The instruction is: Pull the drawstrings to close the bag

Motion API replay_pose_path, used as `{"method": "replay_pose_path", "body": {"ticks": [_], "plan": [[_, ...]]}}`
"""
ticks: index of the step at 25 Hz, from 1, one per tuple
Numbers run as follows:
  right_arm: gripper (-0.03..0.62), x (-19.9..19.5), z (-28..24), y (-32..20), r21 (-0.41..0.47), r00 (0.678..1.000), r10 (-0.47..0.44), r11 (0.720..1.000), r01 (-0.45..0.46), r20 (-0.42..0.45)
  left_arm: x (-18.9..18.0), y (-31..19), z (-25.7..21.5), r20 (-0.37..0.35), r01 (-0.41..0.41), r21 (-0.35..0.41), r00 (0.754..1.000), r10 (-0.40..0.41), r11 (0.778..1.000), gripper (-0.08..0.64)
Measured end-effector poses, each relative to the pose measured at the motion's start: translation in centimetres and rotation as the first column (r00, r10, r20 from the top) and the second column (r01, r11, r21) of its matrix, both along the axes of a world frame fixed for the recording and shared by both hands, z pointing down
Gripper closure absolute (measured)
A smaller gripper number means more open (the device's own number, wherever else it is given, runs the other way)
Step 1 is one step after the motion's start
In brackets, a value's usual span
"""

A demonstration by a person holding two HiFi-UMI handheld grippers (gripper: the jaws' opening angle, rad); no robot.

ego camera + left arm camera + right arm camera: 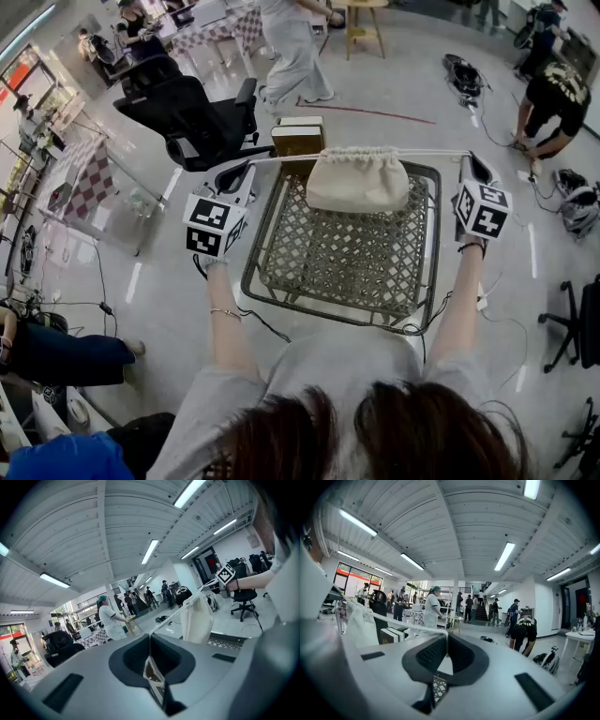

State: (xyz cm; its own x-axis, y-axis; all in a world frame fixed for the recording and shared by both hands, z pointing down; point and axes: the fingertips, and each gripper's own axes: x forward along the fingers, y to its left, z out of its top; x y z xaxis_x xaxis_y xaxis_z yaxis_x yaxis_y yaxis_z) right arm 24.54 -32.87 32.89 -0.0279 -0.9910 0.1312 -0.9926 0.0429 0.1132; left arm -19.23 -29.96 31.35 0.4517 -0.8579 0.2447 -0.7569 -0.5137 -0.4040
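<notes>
Both jaw pairs pinch the drawstrings (281,157) shut: left gripper (247,167) mid-left, right gripper (469,157) mid-right, gathered cream bag (358,180) hanging between them, upper centre.

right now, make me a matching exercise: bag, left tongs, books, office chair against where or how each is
Things:
1 bag
2 left tongs
3 books
4 office chair

Place or state:
a on the floor, left of the table
b mouth gathered, on the taut drawstring
c just past the table's far edge
d shut on a drawstring end

Pairs: 1-b, 2-d, 3-c, 4-a
</notes>
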Motion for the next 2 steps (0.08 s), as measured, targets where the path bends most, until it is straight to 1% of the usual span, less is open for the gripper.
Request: {"method": "replay_pose_path", "body": {"ticks": [2], "plan": [[0.566, 0.0, 0.12, -0.08, -0.001, 1.0, -0.001, 1.0, 0.001, -0.001, 0.0, -0.04, 0.12, 0.0, 0.001, -0.001, 1.0, -0.001, 1.0, 0.532]]}}
